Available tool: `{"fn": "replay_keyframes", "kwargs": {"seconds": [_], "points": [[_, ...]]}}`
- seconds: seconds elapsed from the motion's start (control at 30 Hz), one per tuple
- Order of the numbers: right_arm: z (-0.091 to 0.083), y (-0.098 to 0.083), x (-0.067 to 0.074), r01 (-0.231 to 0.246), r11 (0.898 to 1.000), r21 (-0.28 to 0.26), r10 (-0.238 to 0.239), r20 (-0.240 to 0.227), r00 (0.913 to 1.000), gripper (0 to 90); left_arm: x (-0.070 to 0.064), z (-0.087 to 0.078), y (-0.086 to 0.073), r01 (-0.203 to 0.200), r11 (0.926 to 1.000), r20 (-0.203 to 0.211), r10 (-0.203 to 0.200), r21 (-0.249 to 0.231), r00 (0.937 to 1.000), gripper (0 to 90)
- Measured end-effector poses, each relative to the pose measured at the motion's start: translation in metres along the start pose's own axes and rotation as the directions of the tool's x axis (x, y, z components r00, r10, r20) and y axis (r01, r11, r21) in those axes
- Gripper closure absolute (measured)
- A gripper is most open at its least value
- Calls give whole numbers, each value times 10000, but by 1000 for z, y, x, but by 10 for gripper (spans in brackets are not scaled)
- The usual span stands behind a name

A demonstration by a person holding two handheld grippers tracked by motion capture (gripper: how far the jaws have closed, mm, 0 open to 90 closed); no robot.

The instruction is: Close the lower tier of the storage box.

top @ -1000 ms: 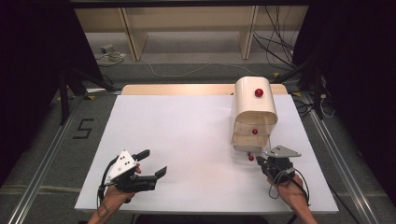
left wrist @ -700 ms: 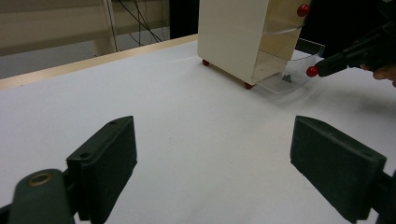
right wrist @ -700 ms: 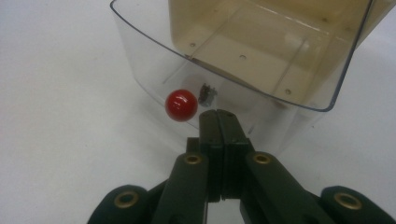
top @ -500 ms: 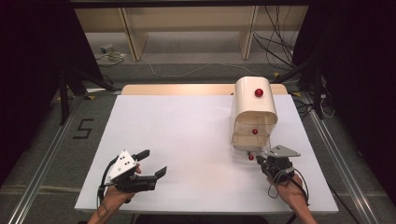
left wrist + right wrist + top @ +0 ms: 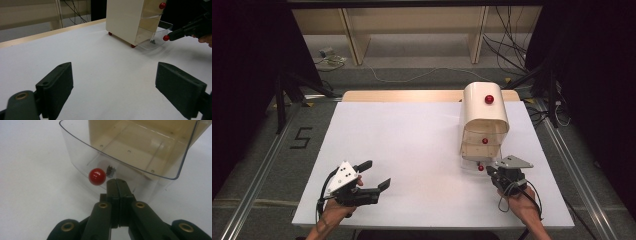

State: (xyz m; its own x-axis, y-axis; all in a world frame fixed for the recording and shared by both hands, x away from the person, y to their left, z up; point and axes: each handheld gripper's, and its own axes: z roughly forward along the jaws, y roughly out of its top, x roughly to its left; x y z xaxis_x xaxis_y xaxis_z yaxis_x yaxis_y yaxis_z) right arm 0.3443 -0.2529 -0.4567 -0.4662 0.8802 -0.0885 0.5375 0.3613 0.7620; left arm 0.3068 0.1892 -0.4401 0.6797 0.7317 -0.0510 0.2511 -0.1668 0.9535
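While the left tongs [image 5: 374,176] gape wide, the right tongs [image 5: 116,182] sit closed beside the drawer's red knob [image 5: 97,176]

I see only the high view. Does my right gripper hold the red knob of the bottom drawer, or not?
Observer: No. In the right gripper view the right gripper has its jaws shut on each other, and the red knob sits just left of their tips, not between them.
Operator: Is something inside that drawer?
Observer: A small dark thing shows just behind the clear front wall of the drawer; what it is I cannot tell.
Operator: And between the jaws of the left gripper?
Observer: Nothing. The left gripper is open, with bare white table between its jaws.
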Motion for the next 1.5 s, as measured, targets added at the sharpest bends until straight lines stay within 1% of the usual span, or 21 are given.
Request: {"fn": "replay_keyframes", "kwargs": {"seconds": [0.43, 1.5], "points": [[2, 0, -1, 69, 9999, -116, -68, 130, 9999, 900, 0, 0, 0, 12, 10000, 1, -12, -18, 10000, 144], [7, 2, 0, 21, 9998, -204, -13, 376, 9993, 900, 0, 1, 0, 13, 10000, -5, -13, -10, 10000, 144]]}}
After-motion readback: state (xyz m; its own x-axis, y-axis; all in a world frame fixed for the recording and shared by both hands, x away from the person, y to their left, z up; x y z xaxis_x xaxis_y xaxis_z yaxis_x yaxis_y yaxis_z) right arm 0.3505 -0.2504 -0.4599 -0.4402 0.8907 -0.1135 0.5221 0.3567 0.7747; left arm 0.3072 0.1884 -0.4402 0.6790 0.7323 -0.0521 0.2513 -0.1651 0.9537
